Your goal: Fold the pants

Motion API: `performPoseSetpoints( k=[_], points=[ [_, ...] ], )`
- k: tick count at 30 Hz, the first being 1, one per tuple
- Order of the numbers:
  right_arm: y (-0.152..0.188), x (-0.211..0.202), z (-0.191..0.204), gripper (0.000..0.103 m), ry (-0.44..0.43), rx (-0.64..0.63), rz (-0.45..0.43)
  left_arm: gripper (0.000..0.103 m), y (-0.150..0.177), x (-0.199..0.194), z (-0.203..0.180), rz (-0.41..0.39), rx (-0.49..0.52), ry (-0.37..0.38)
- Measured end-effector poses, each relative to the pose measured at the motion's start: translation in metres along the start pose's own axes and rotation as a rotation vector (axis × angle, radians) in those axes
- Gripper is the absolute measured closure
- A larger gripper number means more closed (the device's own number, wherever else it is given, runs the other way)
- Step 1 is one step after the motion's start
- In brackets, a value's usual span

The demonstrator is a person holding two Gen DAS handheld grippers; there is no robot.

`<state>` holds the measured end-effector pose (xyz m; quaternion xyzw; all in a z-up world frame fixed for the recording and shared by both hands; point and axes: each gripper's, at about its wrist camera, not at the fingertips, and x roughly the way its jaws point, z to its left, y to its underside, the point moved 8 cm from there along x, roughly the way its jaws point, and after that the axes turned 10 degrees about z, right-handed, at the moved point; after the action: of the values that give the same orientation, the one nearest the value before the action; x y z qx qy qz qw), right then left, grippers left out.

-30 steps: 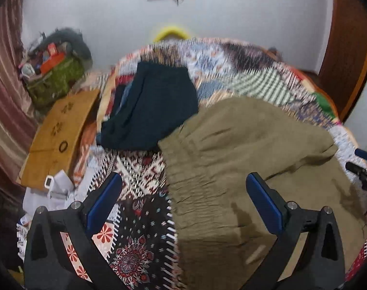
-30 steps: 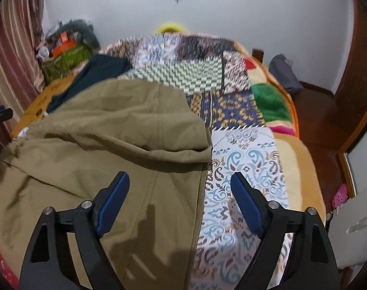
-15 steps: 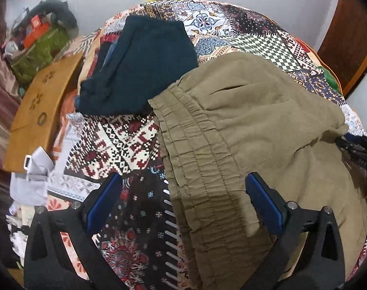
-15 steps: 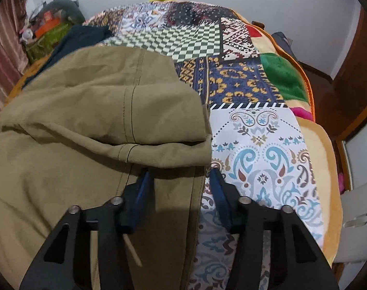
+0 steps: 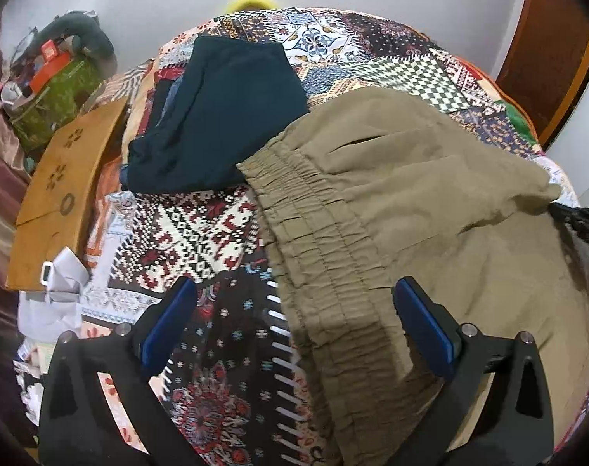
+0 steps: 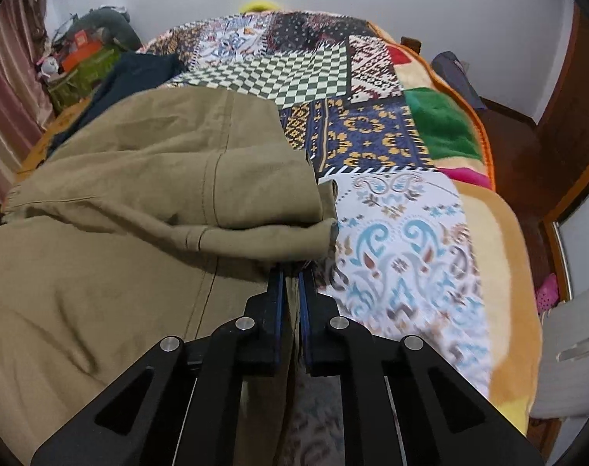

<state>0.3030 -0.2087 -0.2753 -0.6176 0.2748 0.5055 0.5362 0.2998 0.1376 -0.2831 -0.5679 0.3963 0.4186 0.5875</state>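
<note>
Olive-khaki pants [image 5: 411, 202] lie on the patchwork bed cover, partly folded over themselves. The elastic waistband [image 5: 317, 256] runs down the middle of the left wrist view. My left gripper [image 5: 294, 314] is open, its blue-padded fingers astride the waistband, just above it. In the right wrist view the pants [image 6: 139, 202] fill the left half, with a folded leg end on top. My right gripper [image 6: 290, 275] is shut on the pants' right edge, just under that folded leg end.
A folded dark navy garment [image 5: 220, 112] lies beyond the waistband. A wooden board [image 5: 65, 190] and a green bag [image 5: 58, 93] stand left of the bed. The bed's orange edge [image 6: 480, 143] and a wooden door [image 6: 566, 116] are on the right.
My right gripper moved forward and closed on the pants' right edge. My left gripper lowered toward the waistband and stays open.
</note>
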Motion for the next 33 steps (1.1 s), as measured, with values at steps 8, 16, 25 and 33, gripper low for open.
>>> performPoseSetpoints(
  k=[8,16,25,33],
  points=[
    [0.017,0.004,-0.006,0.096,-0.027,0.051,0.007,0.015,0.009,0.02,0.032,0.058,-0.127,0.049],
    [0.018,0.004,-0.007,0.096,-0.036,0.067,0.001,0.01,-0.005,-0.008,0.009,0.017,-0.073,0.17],
    [0.021,-0.005,-0.004,0.097,0.003,0.018,-0.026,0.009,-0.001,0.035,-0.01,0.12,-0.049,0.12],
    [0.023,0.008,-0.006,0.096,-0.005,0.027,0.019,0.008,0.002,0.031,-0.005,0.069,-0.068,0.057]
  ],
)
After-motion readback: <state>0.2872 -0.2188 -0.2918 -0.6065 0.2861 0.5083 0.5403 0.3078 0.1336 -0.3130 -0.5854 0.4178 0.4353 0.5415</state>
